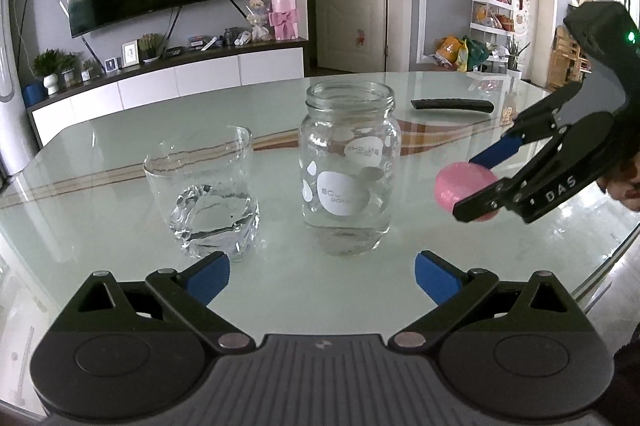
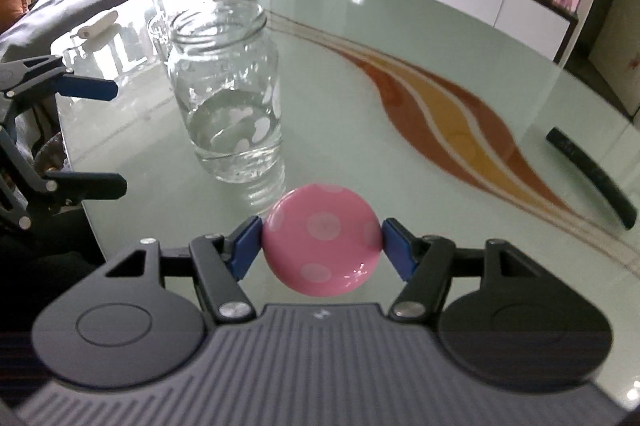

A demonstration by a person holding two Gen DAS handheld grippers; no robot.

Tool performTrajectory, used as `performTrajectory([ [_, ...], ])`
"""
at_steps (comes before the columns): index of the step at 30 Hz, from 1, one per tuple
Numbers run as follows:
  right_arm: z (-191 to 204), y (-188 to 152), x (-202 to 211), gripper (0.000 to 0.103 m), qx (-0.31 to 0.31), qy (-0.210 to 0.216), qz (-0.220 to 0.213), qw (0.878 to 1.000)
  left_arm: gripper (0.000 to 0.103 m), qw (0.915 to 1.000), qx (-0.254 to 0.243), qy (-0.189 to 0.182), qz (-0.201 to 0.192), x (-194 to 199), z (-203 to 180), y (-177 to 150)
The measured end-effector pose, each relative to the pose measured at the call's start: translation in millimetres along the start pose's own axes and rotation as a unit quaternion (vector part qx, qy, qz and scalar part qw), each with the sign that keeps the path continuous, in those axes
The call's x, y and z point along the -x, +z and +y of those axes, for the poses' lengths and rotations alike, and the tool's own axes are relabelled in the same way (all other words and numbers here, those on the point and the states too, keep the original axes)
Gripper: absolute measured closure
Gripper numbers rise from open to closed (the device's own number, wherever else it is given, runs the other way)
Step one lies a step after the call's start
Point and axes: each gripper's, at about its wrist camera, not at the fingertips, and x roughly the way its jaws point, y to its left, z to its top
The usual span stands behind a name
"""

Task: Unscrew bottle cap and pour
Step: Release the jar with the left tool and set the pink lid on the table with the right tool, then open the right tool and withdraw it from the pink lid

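Observation:
A clear glass jar (image 1: 347, 170) with white spots stands open on the glass table, with water low in it; it also shows in the right wrist view (image 2: 230, 94). A clear tumbler (image 1: 204, 194) stands left of it. My left gripper (image 1: 322, 276) is open and empty, just in front of the jar and tumbler. My right gripper (image 2: 322, 246) is shut on the pink spotted cap (image 2: 322, 240), held to the right of the jar above the table; the cap also shows in the left wrist view (image 1: 466, 190).
A black remote (image 1: 452, 105) lies on the table behind the jar, also in the right wrist view (image 2: 592, 174). The table's edge (image 1: 600, 274) curves close on the right. A TV cabinet (image 1: 168, 86) stands beyond the table.

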Motion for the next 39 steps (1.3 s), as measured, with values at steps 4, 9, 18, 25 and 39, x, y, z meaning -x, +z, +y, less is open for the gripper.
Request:
performTrajectory([
  [4,1.3,0.0,-4.1,0.037,-0.005,0.005,0.001,1.0,0.003,1.0,-0.004,-0.002,0.002,-1.2,-1.5,0.4],
  [9,-2.8,-4.2,-13.9,0.037,-0.01,0.003,0.005,1.0,0.003,1.0,-0.004,-0.003,0.004,-2.3,-0.7,-0.9],
  [18,-3.1,-12.9,-16.4,0.037,-0.013,0.003,0.011,1.0,0.002,0.9999,-0.007,-0.008,0.007,-0.8,-3.3,-1.2],
  [25,0.3,-15.8,-17.8,0.031,-0.006,0.0,0.01,1.0,0.001,0.9999,-0.006,-0.009,0.007,0.1,-4.7,0.0],
  [39,21.2,-32.5,18.0,0.001,-0.053,-0.026,-0.041,0.997,0.0,0.9999,0.001,0.002,0.017,0.9,-5.8,-1.0],
])
